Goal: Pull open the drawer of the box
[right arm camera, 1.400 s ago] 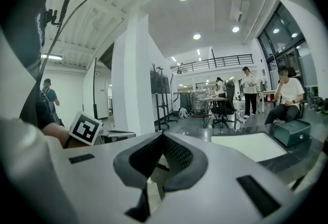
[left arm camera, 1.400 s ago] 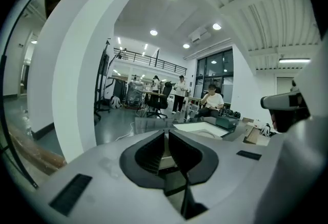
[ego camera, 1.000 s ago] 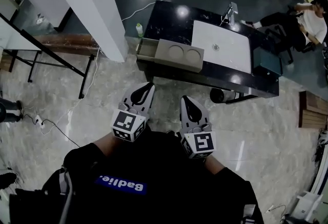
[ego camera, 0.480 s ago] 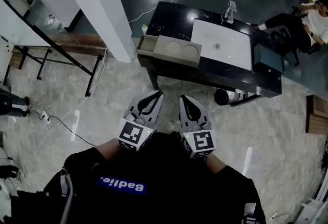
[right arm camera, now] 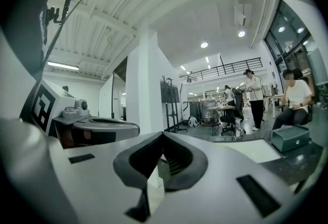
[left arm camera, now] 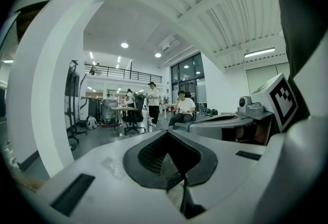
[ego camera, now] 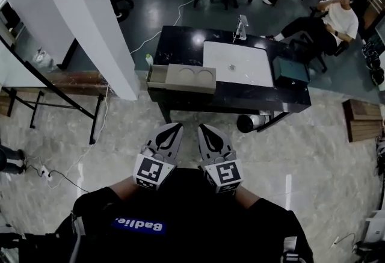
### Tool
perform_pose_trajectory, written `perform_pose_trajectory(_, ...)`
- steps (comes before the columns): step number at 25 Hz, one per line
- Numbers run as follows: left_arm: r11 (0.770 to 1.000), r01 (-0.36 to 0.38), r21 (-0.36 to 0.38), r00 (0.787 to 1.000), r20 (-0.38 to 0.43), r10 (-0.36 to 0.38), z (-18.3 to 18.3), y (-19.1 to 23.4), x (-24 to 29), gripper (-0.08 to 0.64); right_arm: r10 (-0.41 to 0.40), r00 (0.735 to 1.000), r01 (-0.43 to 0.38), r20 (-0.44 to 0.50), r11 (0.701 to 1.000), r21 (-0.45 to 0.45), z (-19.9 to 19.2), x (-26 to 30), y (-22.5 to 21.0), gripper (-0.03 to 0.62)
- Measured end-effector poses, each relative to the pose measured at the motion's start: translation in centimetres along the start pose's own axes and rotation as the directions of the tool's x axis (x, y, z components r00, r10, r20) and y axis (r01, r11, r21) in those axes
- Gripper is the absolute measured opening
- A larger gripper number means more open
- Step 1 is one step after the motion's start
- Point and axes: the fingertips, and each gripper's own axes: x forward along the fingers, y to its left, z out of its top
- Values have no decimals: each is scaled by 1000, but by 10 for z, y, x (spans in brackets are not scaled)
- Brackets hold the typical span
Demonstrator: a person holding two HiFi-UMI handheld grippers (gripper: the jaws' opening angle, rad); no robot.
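The grey box [ego camera: 191,77] with two round recesses lies on the front left part of the black table [ego camera: 228,98]. Its drawer [ego camera: 156,76] sticks out to the left, past the box's end. Both grippers are held close to my body, well short of the table and touching nothing. My left gripper [ego camera: 173,130] is shut with nothing in it, its jaws meeting at the tip [left arm camera: 165,133]. My right gripper [ego camera: 204,130] is also shut and empty, beside the left one [right arm camera: 163,135]. The box does not show clearly in either gripper view.
A white pillar [ego camera: 90,21] stands left of the table. A white board [ego camera: 237,63], a teal case [ego camera: 292,70] and a small green bottle [ego camera: 148,60] are on the table. A black cylinder [ego camera: 245,124] lies under it. A seated person [ego camera: 328,18] is beyond.
The table and box now look farther away and slightly left in the head view. The two grippers have drawn closer together. The drawer sticks out as before.
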Motion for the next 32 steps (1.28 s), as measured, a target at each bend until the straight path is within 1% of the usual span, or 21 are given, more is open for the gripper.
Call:
perform_pose_trajectory(4,999,12,46,998,55,-15,18,7,-14,0,-14,997,15,73,1000,-14,18,1,14,0)
perform_pose_trajectory(7,997,33,75,996,84,-39,24,5,-18,0,-10,997,13,71,999,-30,16,3,23,0)
perform_pose_trajectory(9,996,45,71,995,81,-51,23,7,-18,0,-10,997,12,81,999,-34,17,5,26,0)
perform_pose_trajectory(12,996,60,69,996,68,-65,18,9,-20,0,-15,998,17,60,999,-33,13,7,31,0)
perform_pose_trajectory(14,996,65,62,995,65,-69,15,9,-20,0,-6,998,9,69,999,-45,13,9,33,0)
perform_pose_trajectory(17,997,58,43,997,47,-60,8,14,-18,0,4,999,-2,55,999,-38,10,13,35,0)
perform_pose_trajectory(21,997,46,60,998,42,-49,8,21,-17,0,9,998,-7,58,999,-49,10,17,35,0)
perform_pose_trajectory(23,998,47,45,998,47,-49,7,21,-16,0,7,999,-5,39,999,-48,9,18,36,0)
perform_pose_trajectory(27,999,48,20,999,25,-48,3,20,-15,0,9,999,-8,33,999,-47,7,17,35,0)
perform_pose_trajectory(32,998,49,30,998,25,-50,3,21,-17,0,8,1000,-7,26,1000,-28,4,17,36,0)
